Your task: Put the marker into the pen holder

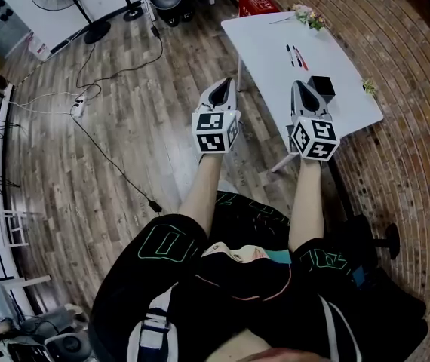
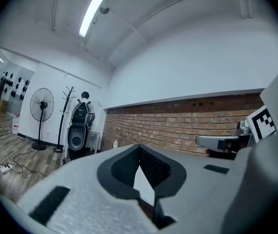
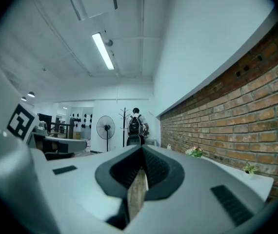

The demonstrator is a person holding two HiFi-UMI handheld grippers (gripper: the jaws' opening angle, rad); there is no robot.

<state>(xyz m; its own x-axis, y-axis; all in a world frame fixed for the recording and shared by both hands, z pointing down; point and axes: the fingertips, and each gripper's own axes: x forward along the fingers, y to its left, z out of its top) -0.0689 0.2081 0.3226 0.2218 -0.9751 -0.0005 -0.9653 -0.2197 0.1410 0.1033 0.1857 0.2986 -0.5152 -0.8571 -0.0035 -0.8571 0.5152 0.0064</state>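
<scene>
1. Your left gripper [image 1: 221, 90] and right gripper [image 1: 302, 93]: jaws together on both, nothing between them.
2. Two markers [image 1: 296, 56] lie side by side on the white table [image 1: 264, 40], apart from the black pen holder [image 1: 322, 87] near your right gripper.

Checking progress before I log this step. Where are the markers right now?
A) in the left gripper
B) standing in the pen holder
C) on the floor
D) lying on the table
D: the markers lie flat on the table, apart from the pen holder.
</scene>
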